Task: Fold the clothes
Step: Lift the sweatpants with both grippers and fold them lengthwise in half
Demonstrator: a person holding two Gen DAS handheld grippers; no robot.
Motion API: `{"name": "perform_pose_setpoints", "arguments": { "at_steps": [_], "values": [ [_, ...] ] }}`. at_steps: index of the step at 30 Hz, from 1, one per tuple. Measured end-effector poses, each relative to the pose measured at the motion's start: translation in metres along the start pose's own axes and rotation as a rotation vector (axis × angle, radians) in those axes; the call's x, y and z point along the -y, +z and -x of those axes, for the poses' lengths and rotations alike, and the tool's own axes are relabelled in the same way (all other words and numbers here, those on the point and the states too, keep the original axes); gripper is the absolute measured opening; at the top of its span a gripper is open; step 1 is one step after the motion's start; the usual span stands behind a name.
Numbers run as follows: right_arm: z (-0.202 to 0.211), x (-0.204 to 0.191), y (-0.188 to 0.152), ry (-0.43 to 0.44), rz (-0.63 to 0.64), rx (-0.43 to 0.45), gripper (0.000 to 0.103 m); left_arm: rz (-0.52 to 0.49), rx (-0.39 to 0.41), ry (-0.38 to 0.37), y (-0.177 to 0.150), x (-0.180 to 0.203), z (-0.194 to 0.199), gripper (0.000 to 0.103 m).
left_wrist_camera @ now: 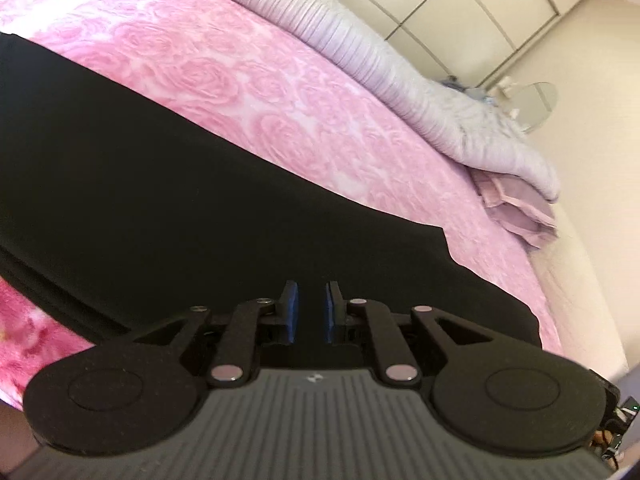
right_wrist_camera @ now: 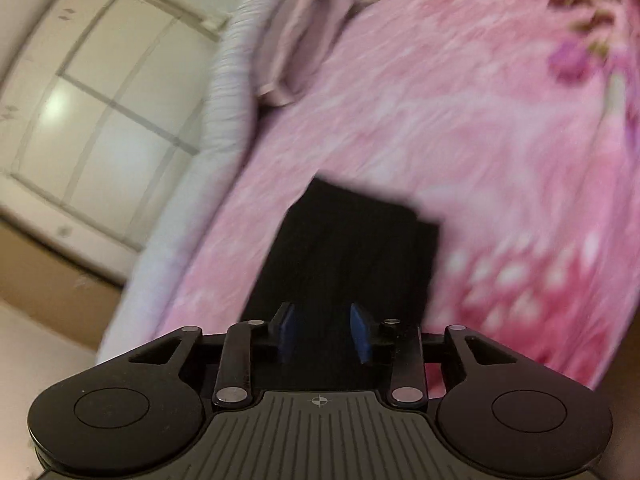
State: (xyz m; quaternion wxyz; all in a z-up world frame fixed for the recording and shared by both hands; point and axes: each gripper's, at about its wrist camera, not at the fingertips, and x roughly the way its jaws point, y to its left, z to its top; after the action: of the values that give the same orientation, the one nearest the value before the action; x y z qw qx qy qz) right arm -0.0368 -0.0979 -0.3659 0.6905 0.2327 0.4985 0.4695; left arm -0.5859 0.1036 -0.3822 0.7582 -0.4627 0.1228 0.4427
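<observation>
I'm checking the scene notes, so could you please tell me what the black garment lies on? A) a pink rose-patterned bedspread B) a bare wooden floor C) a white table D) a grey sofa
A: in both wrist views the black garment lies spread on the pink bedspread, whose rose pattern shows all around it.

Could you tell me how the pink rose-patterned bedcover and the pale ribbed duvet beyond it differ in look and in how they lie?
The pink bedcover carries a rose pattern, while the pale duvet is plain lilac-grey with fine ribbing. The bedcover lies spread flat, with the black garment resting on it; the duvet is bunched into a long roll along the bed's far edge. Nothing shows lying on the duvet. Both are soft bedding on the same bed.
</observation>
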Motion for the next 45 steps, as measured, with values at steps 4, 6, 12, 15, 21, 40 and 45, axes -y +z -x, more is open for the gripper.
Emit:
{"name": "perform_pose_setpoints", "arguments": {
  "at_steps": [4,6,12,15,21,40,45],
  "values": [
    [0.0,0.009,-0.043,0.103,-0.025,-0.073,0.035,0.059,0.057,-0.031,-0.024,-0.022,0.023,0.012],
    [0.003,0.011,-0.06,0.106,-0.041,-0.107,0.035,0.162,0.069,-0.03,-0.032,-0.031,0.038,0.012],
    [0.017,0.011,-0.063,0.163,-0.131,-0.183,0.035,0.382,0.179,-0.067,-0.038,-0.055,0.073,0.021],
    [0.019,0.017,-0.054,0.184,-0.191,-0.2,0.035,0.462,0.178,-0.067,-0.036,-0.067,0.071,0.021],
    [0.013,0.031,-0.037,0.173,-0.257,-0.195,0.035,0.496,0.18,0.01,-0.031,-0.083,0.055,0.021],
    [-0.017,0.033,-0.034,0.116,-0.214,-0.219,0.035,0.471,0.196,0.027,-0.02,-0.098,0.039,0.018],
    [-0.015,0.026,-0.035,0.101,-0.123,-0.191,0.001,0.369,0.228,0.064,-0.02,-0.088,0.047,0.0]
  ]
}}
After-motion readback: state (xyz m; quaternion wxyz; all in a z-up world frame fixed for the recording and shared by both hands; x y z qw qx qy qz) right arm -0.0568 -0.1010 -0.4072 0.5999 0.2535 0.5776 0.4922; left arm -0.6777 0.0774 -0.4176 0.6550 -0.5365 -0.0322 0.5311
